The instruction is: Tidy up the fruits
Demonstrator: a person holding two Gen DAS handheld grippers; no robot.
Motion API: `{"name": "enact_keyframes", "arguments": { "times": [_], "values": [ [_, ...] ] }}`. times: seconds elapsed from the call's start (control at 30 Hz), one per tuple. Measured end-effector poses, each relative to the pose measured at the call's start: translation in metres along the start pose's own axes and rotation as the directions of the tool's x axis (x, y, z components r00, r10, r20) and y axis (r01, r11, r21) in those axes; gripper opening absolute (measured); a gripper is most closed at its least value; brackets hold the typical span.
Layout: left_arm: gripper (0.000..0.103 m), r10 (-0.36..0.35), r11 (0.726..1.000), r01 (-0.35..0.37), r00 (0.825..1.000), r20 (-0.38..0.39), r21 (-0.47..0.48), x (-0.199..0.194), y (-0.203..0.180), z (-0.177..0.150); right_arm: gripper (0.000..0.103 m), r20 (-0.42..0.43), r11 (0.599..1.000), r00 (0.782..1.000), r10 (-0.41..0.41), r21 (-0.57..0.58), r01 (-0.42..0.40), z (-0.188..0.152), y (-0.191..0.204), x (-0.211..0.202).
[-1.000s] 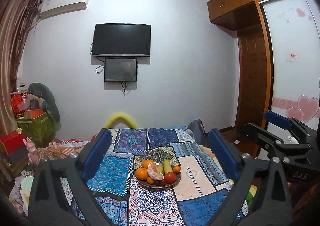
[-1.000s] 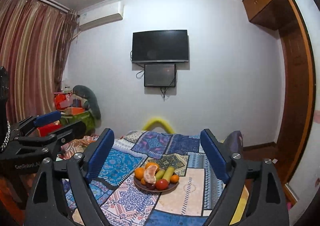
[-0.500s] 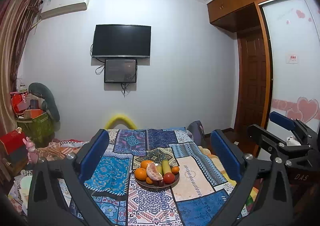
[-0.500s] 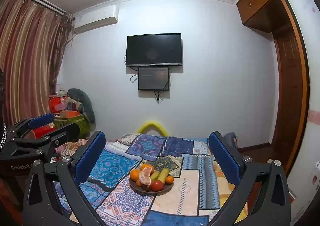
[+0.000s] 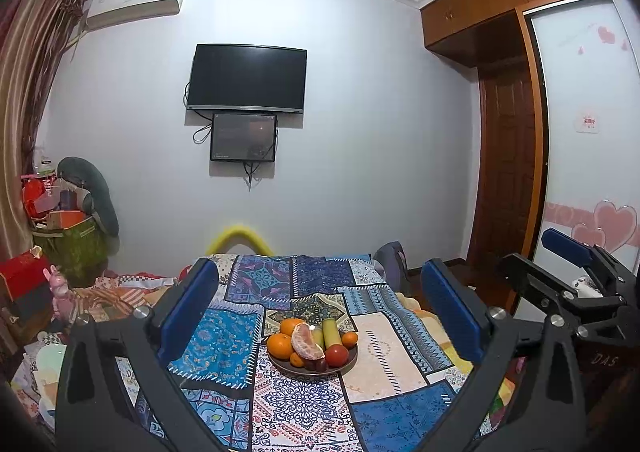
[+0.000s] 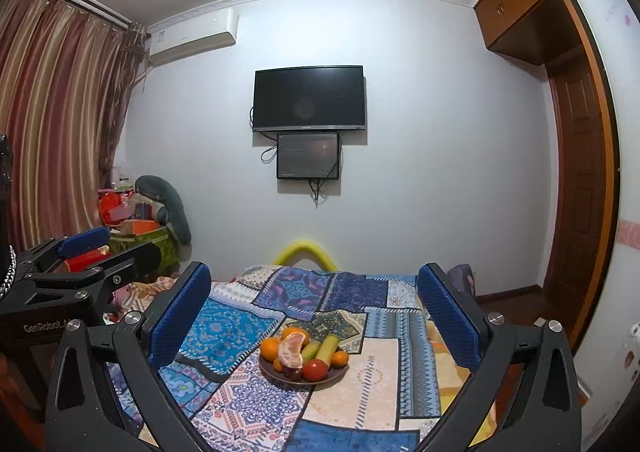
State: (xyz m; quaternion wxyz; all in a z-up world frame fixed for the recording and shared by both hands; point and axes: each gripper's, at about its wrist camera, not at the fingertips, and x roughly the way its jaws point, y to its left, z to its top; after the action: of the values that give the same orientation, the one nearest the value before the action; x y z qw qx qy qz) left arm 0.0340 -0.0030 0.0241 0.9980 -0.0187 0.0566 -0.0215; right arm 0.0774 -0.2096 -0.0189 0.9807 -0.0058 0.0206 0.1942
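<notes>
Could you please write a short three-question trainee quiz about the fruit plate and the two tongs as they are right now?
1. True or false: the right tongs are shut on a fruit.
2. Which item lies at the near edge of the plate? A) red tomato B) banana C) pineapple
3. Fill in: the peeled citrus rests on the ____, which sits on the patchwork cloth.

Key: 1 false, both the right and the left tongs stand open and empty, short of the plate; 2 A; 3 plate.
</notes>
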Motion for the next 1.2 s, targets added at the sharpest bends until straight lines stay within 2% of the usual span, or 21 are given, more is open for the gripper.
{"name": "enact_keyframes", "arguments": {
  "times": [1.2],
  "values": [
    [0.103, -0.024, 1.000, 0.024, 0.999, -0.022, 0.005, 0.0056, -0.0073, -0.0002, 0.103, -0.015, 1.000, 1.000, 0.008, 0.028, -0.008, 0.0036, -0.0043, -0.0013]
  ]
}}
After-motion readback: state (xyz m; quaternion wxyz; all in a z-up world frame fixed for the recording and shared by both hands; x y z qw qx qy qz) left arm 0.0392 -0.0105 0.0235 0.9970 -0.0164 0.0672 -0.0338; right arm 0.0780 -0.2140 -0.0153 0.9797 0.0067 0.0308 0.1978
